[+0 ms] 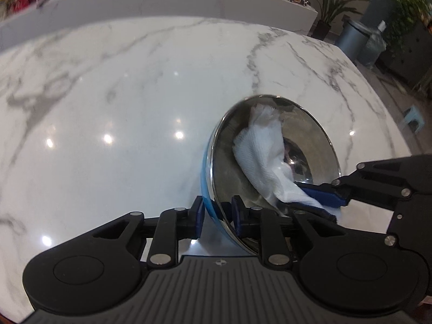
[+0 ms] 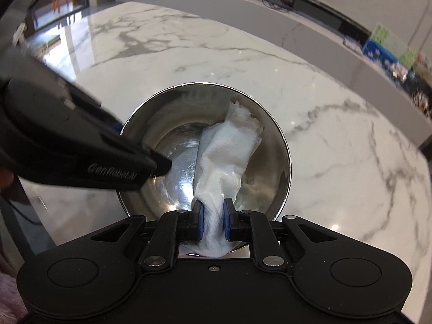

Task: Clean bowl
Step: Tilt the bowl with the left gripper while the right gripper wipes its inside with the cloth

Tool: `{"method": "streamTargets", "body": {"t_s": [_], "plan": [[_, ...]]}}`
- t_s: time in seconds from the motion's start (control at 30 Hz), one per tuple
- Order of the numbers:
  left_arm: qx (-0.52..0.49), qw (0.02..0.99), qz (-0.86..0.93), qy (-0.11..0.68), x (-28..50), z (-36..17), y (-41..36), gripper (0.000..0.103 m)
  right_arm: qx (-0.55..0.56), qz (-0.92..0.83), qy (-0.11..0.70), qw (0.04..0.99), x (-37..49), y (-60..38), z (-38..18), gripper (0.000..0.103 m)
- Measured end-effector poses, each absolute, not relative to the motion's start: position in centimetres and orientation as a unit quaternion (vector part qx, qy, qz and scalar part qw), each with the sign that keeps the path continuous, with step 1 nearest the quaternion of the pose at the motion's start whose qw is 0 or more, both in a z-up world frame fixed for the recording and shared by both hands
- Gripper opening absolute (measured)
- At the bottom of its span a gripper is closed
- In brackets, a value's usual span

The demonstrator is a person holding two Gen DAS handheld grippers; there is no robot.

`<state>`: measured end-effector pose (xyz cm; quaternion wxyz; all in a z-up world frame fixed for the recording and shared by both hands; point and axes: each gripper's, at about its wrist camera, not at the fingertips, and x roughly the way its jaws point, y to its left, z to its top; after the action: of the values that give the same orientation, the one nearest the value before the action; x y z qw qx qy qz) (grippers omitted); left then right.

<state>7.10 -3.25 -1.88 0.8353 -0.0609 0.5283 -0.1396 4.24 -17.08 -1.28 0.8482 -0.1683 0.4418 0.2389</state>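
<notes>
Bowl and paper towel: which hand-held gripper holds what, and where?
Left hand-held gripper clamps the steel bowl by its near rim. Right hand-held gripper pinches the white paper towel at its near, bunched end.

The left wrist camera sits just behind the left claw (image 1: 216, 214) and looks forward along its fingers, very close to the rim of the shiny round steel bowl (image 1: 310, 145) and out over the white grey-veined marble bench (image 1: 108, 94). The right wrist camera sits behind the right claw (image 2: 212, 222), looking down into the same bowl (image 2: 267, 167). Both views share the bowl, the crumpled white paper towel (image 1: 259, 156) and the bench.
</notes>
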Motion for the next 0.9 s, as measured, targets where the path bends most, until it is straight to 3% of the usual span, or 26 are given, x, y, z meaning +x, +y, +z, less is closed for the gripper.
{"method": "streamTargets", "body": {"t_s": [0.2, 0.4, 0.9], "plan": [[-0.114, 0.822, -0.148, 0.538, 7.4, -2.6, -2.5, 0.024, -0.059, 0.25, 0.47, 0.844, 5.2, -19.6, -1.4, 0.012], [-0.098, 0.825, -0.152, 0.536, 7.7, -2.3, -2.8, 0.022, -0.004, 0.252, 0.482, 0.839, 5.3, -20.8, -1.5, 0.012], [-0.002, 0.837, -0.147, 0.527, 7.6, -1.0, -4.7, 0.019, -0.239, 0.235, 0.423, 0.842, 3.1, -17.2, -1.3, 0.012]]}}
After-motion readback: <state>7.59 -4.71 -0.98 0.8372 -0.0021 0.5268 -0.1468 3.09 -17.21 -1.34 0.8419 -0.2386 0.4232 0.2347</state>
